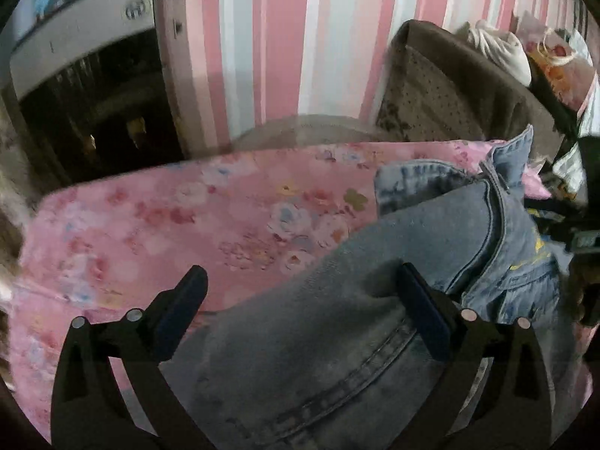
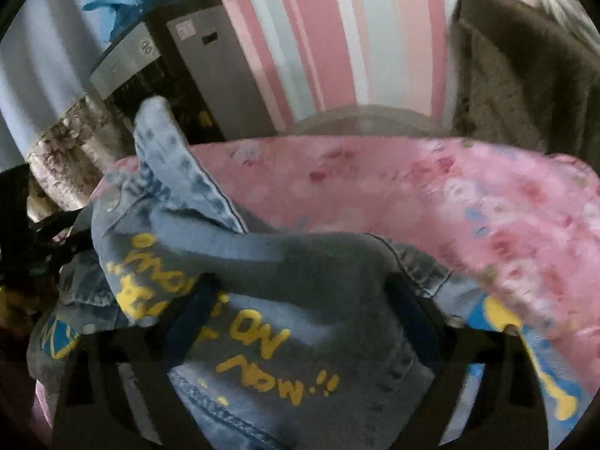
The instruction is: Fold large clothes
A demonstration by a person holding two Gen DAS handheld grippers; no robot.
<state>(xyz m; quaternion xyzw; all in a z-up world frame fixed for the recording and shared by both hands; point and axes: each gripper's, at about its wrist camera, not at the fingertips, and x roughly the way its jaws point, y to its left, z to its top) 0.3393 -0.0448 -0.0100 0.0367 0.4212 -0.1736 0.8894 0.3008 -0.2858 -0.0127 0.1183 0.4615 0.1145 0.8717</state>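
**Q.** What does the left wrist view show, read from left to right?

**A.** Dark cabinet (image 1: 86, 112) at far left; striped wall (image 1: 285, 37) behind; floral pink bedspread (image 1: 150, 225) across the middle. The left tool (image 1: 300, 292) stands wide, its jaws well apart. The denim jacket (image 1: 375, 318) lies on the bed and bulges up between the jaws, against the right-hand finger but clear of the left-hand one. Nothing is pinched.

**Q.** And the right wrist view?

**A.** The jacket collar (image 2: 165, 157) stands up at left; yellow lettering (image 2: 262, 341) crosses the panel. The right tool (image 2: 300, 300) is half buried. Cloth drapes over both fingers, so whether it grips cannot be told.

**Q.** What could go wrong from here?

**A.** Likely three things. A wide left tool closing on the bulge may catch several layers and drag the whole garment. Stiff seams may spring out of a shallow pinch. Bunched denim, if folded now, would probably set a crooked crease.

**Q.** Where are the edges and open room?

**A.** Open bedspread lies left of the jacket in the left view, and beyond and right of it in the right view. The far bed edge falls toward the wall. The brown chair (image 1: 468, 86) at right crowds that side.
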